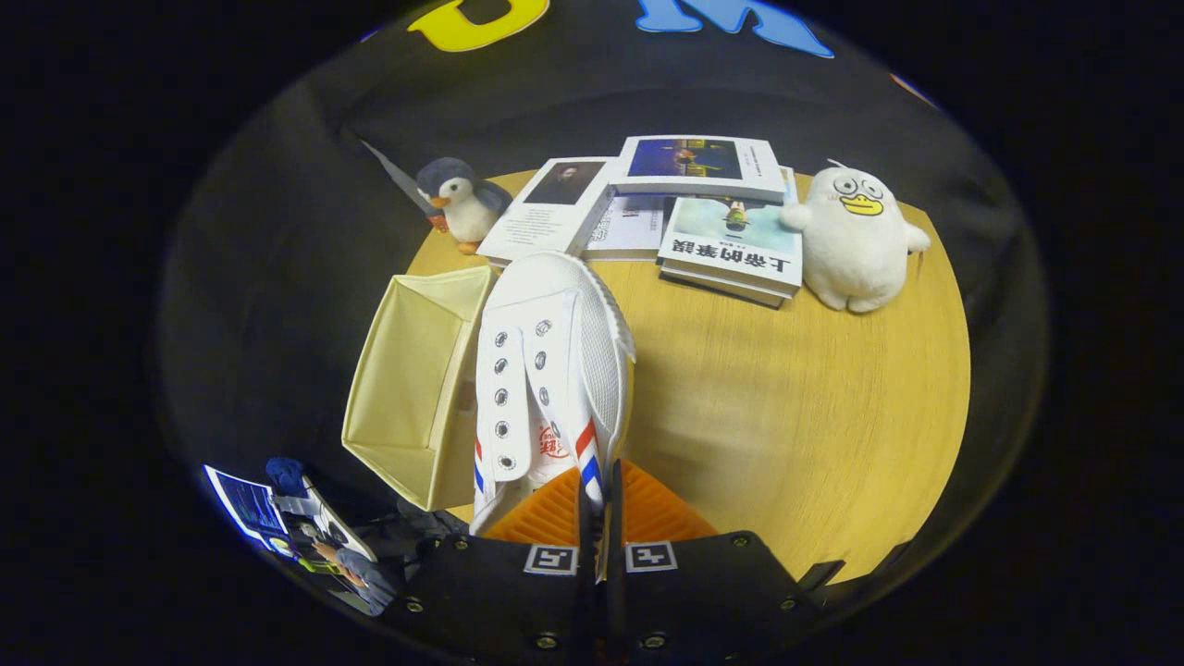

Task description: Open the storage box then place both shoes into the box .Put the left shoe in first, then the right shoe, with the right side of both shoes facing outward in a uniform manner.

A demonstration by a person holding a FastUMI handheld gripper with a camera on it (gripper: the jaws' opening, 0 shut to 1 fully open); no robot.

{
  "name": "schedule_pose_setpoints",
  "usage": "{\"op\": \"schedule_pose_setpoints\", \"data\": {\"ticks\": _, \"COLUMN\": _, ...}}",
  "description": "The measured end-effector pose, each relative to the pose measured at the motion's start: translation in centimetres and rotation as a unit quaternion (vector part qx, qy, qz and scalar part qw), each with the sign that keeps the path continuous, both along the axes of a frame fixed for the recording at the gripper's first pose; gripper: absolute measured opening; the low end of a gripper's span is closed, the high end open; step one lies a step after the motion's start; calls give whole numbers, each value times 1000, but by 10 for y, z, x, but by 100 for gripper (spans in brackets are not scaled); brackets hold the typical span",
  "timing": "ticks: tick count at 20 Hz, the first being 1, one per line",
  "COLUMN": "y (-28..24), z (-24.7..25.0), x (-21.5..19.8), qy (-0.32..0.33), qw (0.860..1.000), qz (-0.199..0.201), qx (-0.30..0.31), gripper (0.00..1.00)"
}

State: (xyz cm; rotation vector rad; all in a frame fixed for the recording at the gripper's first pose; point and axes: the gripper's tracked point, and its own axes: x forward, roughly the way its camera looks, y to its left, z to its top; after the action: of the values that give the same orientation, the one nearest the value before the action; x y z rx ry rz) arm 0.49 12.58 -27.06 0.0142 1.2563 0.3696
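Note:
A white canvas shoe (546, 370) with red and blue side stripes hangs in my gripper (601, 504), toe pointing away from me. Both fingers press on the shoe's right collar wall, one inside the opening and one outside. The shoe is held above the round wooden table (795, 398), right beside an open pale-yellow fabric storage box (416, 379) that stands at the table's left edge. The box's inside looks bare from here, though the shoe hides its right wall. The heel of the shoe is hidden behind my fingers.
Several books (684, 208) lie in a loose stack at the far side of the table. A grey penguin plush (462, 203) stands left of them and a white duck plush (856, 240) right of them. A person (338, 555) sits below, past the table's near left edge.

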Motion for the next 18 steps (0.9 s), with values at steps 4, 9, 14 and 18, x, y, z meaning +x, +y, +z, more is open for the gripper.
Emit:
{"op": "schedule_pose_setpoints", "data": {"ticks": 4, "y": 32, "z": 7, "x": 2, "qy": -1, "qw": 1000, "qz": 29, "qx": 3, "gripper": 4}}
{"op": "schedule_pose_setpoints", "data": {"ticks": 9, "y": 72, "z": 9, "x": 9, "qy": 1, "qw": 998, "qz": 59, "qx": 10, "gripper": 5}}
{"op": "schedule_pose_setpoints", "data": {"ticks": 14, "y": 119, "z": 9, "x": 12, "qy": 11, "qw": 996, "qz": 86, "qx": 27, "gripper": 4}}
{"op": "schedule_pose_setpoints", "data": {"ticks": 18, "y": 152, "z": -3, "x": 13, "qy": 19, "qw": 993, "qz": 118, "qx": 14, "gripper": 5}}
